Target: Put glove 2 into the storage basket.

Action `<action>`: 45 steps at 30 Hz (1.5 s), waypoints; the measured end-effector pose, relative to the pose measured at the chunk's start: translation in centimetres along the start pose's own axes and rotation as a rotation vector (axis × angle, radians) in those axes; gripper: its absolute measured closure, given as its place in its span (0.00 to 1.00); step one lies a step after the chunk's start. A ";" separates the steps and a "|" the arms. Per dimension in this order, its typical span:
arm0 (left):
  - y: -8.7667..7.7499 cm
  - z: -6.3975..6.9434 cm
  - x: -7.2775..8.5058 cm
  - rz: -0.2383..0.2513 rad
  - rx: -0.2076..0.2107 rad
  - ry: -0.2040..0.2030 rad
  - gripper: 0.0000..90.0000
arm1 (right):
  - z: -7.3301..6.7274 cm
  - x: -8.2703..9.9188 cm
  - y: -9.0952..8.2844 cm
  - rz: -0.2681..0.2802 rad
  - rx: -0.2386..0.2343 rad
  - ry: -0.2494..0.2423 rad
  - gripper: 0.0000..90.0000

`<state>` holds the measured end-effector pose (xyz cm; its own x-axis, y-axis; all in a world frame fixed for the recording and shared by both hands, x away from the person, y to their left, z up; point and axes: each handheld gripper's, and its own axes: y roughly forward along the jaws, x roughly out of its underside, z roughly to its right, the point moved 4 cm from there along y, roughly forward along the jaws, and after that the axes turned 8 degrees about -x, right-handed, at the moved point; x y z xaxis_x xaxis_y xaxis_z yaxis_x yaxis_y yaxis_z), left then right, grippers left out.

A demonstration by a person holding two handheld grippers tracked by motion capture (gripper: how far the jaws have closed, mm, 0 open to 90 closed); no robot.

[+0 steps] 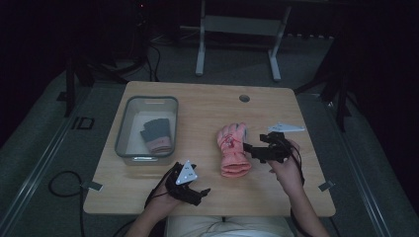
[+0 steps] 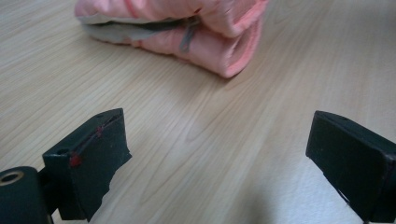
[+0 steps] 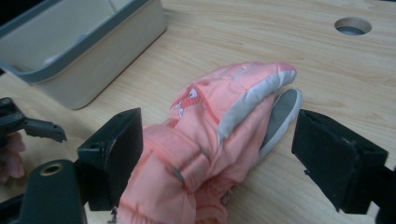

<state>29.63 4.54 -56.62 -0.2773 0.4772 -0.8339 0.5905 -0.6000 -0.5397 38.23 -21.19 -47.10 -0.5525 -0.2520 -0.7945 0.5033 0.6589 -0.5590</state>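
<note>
Pink glove point(image 3: 210, 140) lies (flat) between the right gripper's point(image 3: 217, 149) wide jaws.

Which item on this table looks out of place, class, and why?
The pink glove lies loose on the bare wooden table, between the open right gripper jaws, while a darker glove already sits inside the grey bin. Nothing looks spilled or damaged.

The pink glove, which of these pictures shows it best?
The right gripper view: the pink glove lies close up, its fingers, grey palm side and small printed figure clear. The high view shows the whole glove small and dim on the table. The left gripper view catches its cuff end.
</note>
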 end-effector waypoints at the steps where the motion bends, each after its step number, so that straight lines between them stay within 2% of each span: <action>1: -0.1 0.2 -0.3 0.000 0.011 0.006 0.06 | 0.2 0.1 -0.3 0.002 -0.004 -0.003 0.18; 3: -0.2 0.7 -0.9 0.006 0.033 0.019 0.06 | 0.7 0.3 -0.8 0.007 -0.004 -0.033 0.22; 5: -0.4 0.9 -1.6 0.023 0.021 0.019 0.07 | 1.1 0.5 -1.3 0.017 -0.009 -0.079 0.21; 8: -0.6 0.8 -2.7 0.041 0.015 -0.006 0.07 | 1.6 0.6 -1.8 0.034 0.007 -0.150 0.16; 10: -0.6 0.5 -3.3 0.044 0.008 -0.023 0.07 | 1.8 0.8 -1.9 0.024 0.018 -0.164 0.16; 13: -0.4 -0.2 -4.0 0.014 0.007 -0.087 0.07 | 1.8 0.9 -2.1 0.020 0.008 -0.127 0.16; 16: 0.0 -0.9 -4.9 0.013 0.025 -0.133 0.08 | 1.6 0.7 -2.1 0.035 -0.043 -0.075 0.14; 18: 0.4 -1.3 -5.6 0.017 0.031 -0.139 0.09 | 1.5 0.5 -1.9 0.046 -0.081 -0.045 0.13; 20: 0.8 -1.7 -6.3 0.020 0.025 -0.130 0.09 | 1.4 0.3 -1.6 0.043 -0.094 -0.041 0.13; 21: 1.1 -1.9 -6.7 0.019 0.027 -0.129 0.10 | 1.3 0.2 -1.5 0.044 -0.089 -0.049 0.15; 23: 1.6 -2.4 -7.6 0.017 0.017 -0.121 0.11 | 1.3 -0.1 -1.4 0.025 -0.067 -0.088 0.38; 25: 2.1 -2.8 -8.4 0.017 0.000 -0.111 0.15 | 1.4 -0.6 -1.3 0.017 -0.032 -0.093 0.61; 28: 3.2 -3.2 -9.7 -0.016 -0.020 -0.095 0.16 | 1.5 -1.3 -0.7 0.002 -0.013 -0.104 0.76; 29: 3.5 -3.2 -10.0 -0.026 -0.016 -0.087 0.17 | 1.5 -1.5 -0.4 -0.009 -0.005 -0.110 0.77; 32: 4.5 -3.6 -10.7 -0.048 -0.032 -0.062 0.29 | 1.5 -2.0 0.6 -0.014 0.004 -0.104 0.77; 33: 4.8 -3.7 -11.0 -0.045 -0.039 -0.061 0.35 | 1.6 -2.1 1.1 -0.017 0.008 -0.098 0.75; 34: 5.0 -3.9 -11.2 -0.049 -0.053 -0.067 0.36 | 1.7 -2.3 1.5 -0.016 0.013 -0.091 0.73; 37: 5.6 -4.5 -11.5 -0.059 -0.081 -0.113 0.41 | 1.6 -2.9 2.7 -0.014 0.025 -0.079 0.65; 40: 6.2 -5.1 -11.4 -0.079 -0.098 -0.153 0.42 | 1.5 -3.0 4.0 -0.040 0.033 -0.089 0.60; 42: 6.6 -5.4 -11.2 -0.090 -0.105 -0.175 0.41 | 1.6 -2.6 4.8 -0.064 0.040 -0.082 0.54; 45: 7.4 -5.7 -10.5 -0.117 -0.130 -0.192 0.40 | 2.0 -1.6 5.7 -0.099 0.025 -0.057 0.47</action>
<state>41.26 -1.23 -51.15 -0.4806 0.4003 -0.7802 0.6351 -0.4546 -0.6245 43.30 -18.43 -49.46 -0.5623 -0.3549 -0.7469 0.4653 0.6108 -0.6406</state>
